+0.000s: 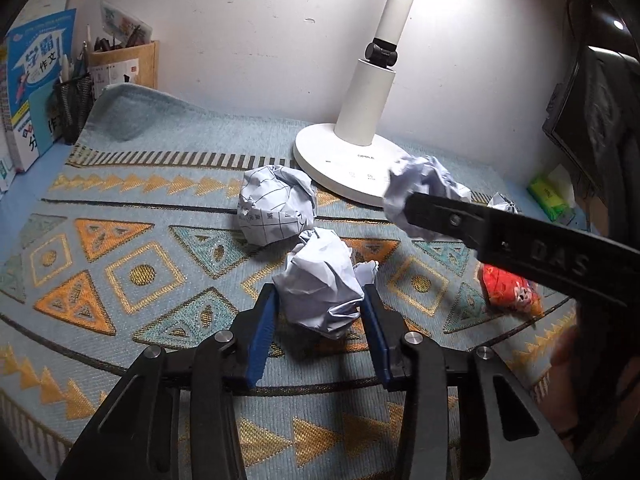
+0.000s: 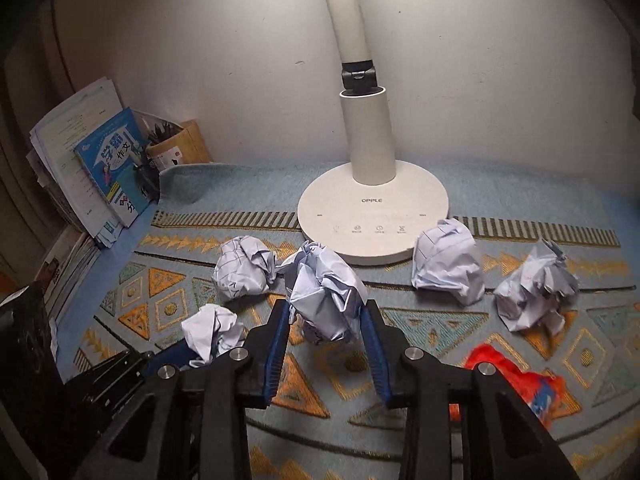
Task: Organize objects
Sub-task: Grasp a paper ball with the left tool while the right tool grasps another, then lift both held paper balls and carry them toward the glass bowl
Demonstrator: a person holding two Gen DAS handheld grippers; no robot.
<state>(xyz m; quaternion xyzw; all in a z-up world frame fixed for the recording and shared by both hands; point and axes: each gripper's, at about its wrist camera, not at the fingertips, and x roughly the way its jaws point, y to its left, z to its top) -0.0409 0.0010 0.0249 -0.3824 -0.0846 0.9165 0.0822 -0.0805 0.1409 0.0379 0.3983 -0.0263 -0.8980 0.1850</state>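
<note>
Left tongs (image 1: pixel 322 312) are clamped on a paper ball (image 1: pixel 320 280), both blue pads pressed into its crumpled sides; right tongs (image 2: pixel 326 320) are likewise clamped on a second paper ball (image 2: pixel 326 294), seen from the left wrist view as a wad pinched just in front of the lamp base (image 1: pixel 344 164).

Step in hand, as I judge it: both wads gripped, lift and carry come next. Advice: keep the squeeze steady but light, since crumpled paper gives and can slip out; lift straight up before moving sideways, so neither wad drags on the patterned mat (image 1: pixel 140 272) or knocks its neighbours; keep the right tongs clear of the lamp base.

Look of the wads: white and pale lilac sheets, tightly crushed, sharp creases; a third ball with printed grid lines (image 1: pixel 276 210) lies left of the lamp base, apart from the held ones; two more (image 2: pixel 446 266) (image 2: pixel 534 292) sit right of the lamp base; a red wrapper (image 2: pixel 520 384) lies nearer than those.
</note>
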